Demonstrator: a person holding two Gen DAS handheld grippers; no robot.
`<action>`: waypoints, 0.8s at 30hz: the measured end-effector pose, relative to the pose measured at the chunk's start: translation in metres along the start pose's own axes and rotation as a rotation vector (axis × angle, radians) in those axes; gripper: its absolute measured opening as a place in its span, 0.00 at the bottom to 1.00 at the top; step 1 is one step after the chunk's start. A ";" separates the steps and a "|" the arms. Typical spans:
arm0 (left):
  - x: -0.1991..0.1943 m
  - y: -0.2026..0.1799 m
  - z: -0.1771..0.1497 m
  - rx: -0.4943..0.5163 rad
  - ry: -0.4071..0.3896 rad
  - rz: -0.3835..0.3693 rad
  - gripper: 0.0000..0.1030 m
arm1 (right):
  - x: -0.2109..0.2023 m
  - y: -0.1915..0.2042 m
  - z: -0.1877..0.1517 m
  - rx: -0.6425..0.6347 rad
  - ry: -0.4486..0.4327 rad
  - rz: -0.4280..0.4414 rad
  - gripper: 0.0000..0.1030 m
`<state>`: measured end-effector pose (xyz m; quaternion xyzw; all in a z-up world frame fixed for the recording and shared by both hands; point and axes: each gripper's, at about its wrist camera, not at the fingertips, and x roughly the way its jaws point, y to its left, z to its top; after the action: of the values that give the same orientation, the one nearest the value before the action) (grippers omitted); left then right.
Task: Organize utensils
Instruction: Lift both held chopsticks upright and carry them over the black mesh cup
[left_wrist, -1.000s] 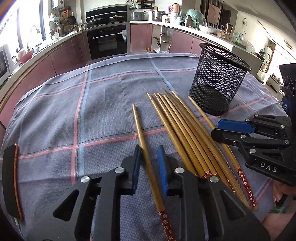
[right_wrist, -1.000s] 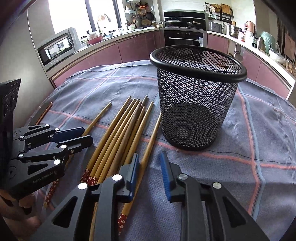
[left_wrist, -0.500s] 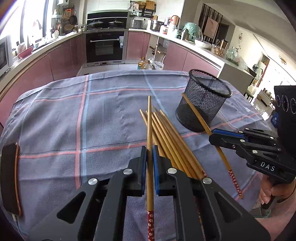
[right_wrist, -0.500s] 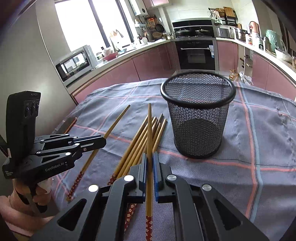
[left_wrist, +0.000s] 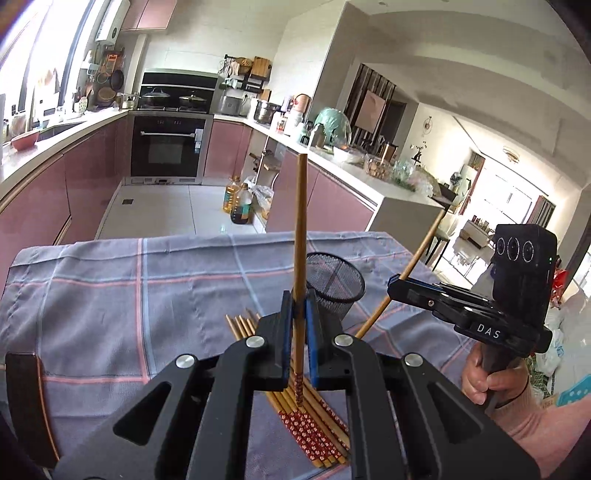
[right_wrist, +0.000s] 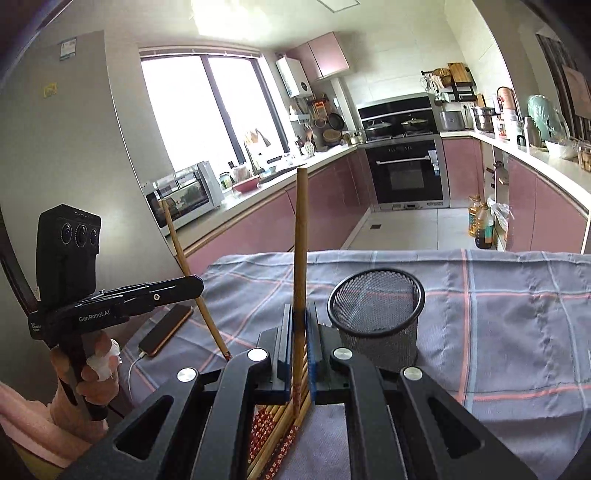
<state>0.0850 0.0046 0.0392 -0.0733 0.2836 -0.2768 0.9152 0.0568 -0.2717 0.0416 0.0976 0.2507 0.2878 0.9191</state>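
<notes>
Each gripper is clenched on 1 chopstick. The left gripper (left_wrist: 298, 310) holds its chopstick (left_wrist: 300, 229) low on the shaft, just above the red patterned end, with the plain tip pointing up and away. The right gripper (right_wrist: 300, 325) holds its chopstick (right_wrist: 301, 236) the same way. Both sticks are clear of the table. The rest of the bundle (left_wrist: 314, 421) lies on the cloth (left_wrist: 110, 295) under and just in front of the grippers, red ends toward the person. The mesh cup (right_wrist: 376, 317) stands upright just beyond the bundle, empty as far as can be seen.

A chopstick should be light, stiff and smooth, so it may swivel in the pads if knocked. The hold near 1 end leaves a long free length, which makes any tilt large at the tip. A hold nearer the middle would likely be steadier, but the present one leaves plenty of shaft to feed into the cup.

The cup looks light and could tip if a stick pushes its rim sideways. The 2 grippers are near each other, so they probably need to go in 1 at a time. A phone (right_wrist: 166, 330) lies at the table's left edge, well apart from the cup. The cloth around the cup is otherwise open.
</notes>
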 end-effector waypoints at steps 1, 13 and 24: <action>-0.001 -0.002 0.006 0.000 -0.016 -0.005 0.07 | -0.002 0.000 0.005 -0.008 -0.014 -0.001 0.05; 0.012 -0.040 0.079 0.045 -0.145 -0.059 0.07 | -0.024 -0.009 0.064 -0.086 -0.137 -0.050 0.05; 0.087 -0.056 0.073 0.122 0.011 -0.021 0.07 | 0.017 -0.040 0.060 -0.059 -0.015 -0.116 0.05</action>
<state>0.1596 -0.0919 0.0747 -0.0190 0.2704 -0.3036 0.9134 0.1189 -0.2967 0.0732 0.0581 0.2404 0.2405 0.9386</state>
